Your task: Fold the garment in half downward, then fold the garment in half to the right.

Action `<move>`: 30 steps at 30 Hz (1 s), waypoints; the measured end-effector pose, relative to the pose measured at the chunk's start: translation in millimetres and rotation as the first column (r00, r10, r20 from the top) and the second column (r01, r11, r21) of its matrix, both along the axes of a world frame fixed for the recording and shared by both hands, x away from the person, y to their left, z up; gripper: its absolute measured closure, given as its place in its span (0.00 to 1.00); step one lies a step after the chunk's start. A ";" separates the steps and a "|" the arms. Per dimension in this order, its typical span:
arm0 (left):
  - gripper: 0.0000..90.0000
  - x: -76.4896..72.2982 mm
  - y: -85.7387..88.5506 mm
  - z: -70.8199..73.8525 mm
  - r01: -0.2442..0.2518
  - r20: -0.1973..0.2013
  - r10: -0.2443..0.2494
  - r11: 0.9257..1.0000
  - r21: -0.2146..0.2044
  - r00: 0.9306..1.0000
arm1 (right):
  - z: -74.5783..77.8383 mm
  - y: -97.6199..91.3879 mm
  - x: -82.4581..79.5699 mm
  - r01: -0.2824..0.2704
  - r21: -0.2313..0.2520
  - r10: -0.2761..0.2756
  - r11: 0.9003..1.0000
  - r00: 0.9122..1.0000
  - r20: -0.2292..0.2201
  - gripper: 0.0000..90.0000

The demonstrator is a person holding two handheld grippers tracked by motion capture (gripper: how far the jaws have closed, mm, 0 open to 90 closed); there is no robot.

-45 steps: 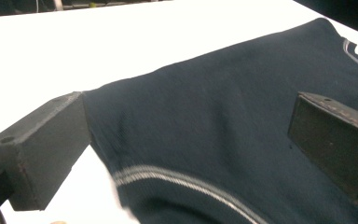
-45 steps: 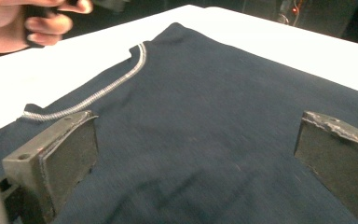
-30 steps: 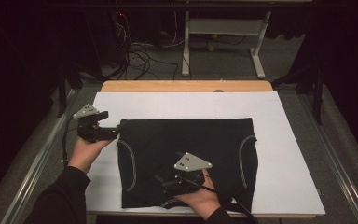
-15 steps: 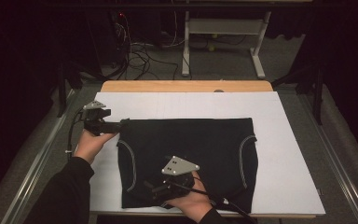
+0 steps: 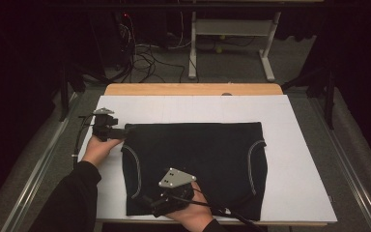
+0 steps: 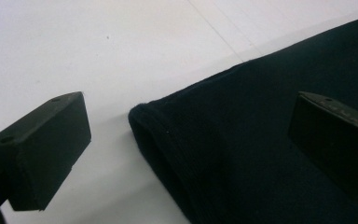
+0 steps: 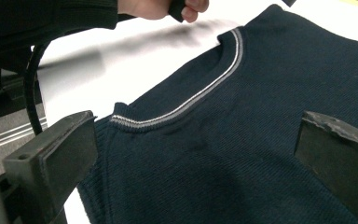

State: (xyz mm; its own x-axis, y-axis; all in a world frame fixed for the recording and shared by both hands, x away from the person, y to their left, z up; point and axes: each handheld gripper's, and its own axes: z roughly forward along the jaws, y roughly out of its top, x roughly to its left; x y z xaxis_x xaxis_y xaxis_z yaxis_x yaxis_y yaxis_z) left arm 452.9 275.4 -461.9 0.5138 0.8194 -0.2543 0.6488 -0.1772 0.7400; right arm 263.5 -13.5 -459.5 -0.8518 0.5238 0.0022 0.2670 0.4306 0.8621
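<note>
Black left tongs (image 6: 186,154) wide open (straddling garment corner (image 6: 142,114)), right tongs (image 7: 196,168) likewise

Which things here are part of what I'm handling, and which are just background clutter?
In the job:
dark knit garment
left gripper, open at its far-left corner
right gripper, open over its near edge

Lying about:
white table cover
cables on the floor
table frame behind

Dark navy knitted garment (image 5: 195,164) with grey-striped trim, flat on the white table (image 5: 299,159).
</note>
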 end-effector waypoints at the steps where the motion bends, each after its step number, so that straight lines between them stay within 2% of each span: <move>1: 0.00 1.3 -0.2 -2.1 -0.001 -0.010 0.001 1.000 -0.001 1.000 | -0.6 1.1 -0.7 0.000 -0.006 0.000 1.000 1.000 -0.003 0.00; 5: 0.00 7.0 -0.1 -12.0 -0.006 -0.067 0.007 1.000 0.021 0.998 | -1.6 5.6 -2.9 -0.013 -0.012 0.013 1.000 1.000 -0.008 0.00; 8: 0.05 10.2 0.0 -18.7 -0.014 -0.104 0.018 0.999 0.032 0.994 | -2.9 9.2 -4.3 -0.021 -0.018 0.021 1.000 1.000 -0.015 0.00; 11: 0.15 11.0 1.2 -18.7 -0.042 -0.101 0.046 0.999 0.034 0.994 | -5.0 12.7 -5.6 -0.032 -0.024 0.031 0.999 0.999 -0.024 0.00; 17: 0.40 3.8 -6.4 -19.0 -0.032 -0.060 0.038 0.995 0.099 0.997 | -8.1 16.7 -7.5 -0.040 -0.042 0.039 0.998 0.999 -0.034 0.00; 19: 0.53 1.3 -7.3 -20.8 -0.041 -0.046 0.045 0.995 0.091 0.998 | -8.5 17.4 -8.2 -0.045 -0.046 0.043 0.998 0.998 -0.036 0.01; 20: 0.56 0.0 -7.7 -21.5 -0.053 -0.043 0.057 0.995 0.086 0.997 | -8.7 17.7 -8.4 -0.051 -0.052 0.049 0.997 0.998 -0.036 0.01; 22: 0.67 -2.8 -6.9 -23.2 -0.068 -0.050 0.071 0.997 0.048 0.996 | -9.0 19.0 -8.5 -0.055 -0.057 0.053 0.997 0.998 -0.041 0.02; 23: 0.72 -3.6 -6.8 -23.6 -0.067 -0.050 0.069 0.997 0.045 0.996 | -8.9 19.7 -8.7 -0.059 -0.060 0.056 0.996 0.998 -0.043 0.03; 25: 0.78 -5.8 -7.3 -24.0 -0.071 -0.054 0.073 0.997 0.036 0.996 | -8.4 22.0 -9.8 -0.071 -0.061 0.068 0.996 0.996 -0.050 0.06; 30: 0.87 -13.0 -11.3 -23.7 -0.085 -0.006 0.086 0.995 0.059 0.996 | -8.2 29.9 -16.3 -0.100 -0.075 0.095 0.992 0.993 -0.068 0.10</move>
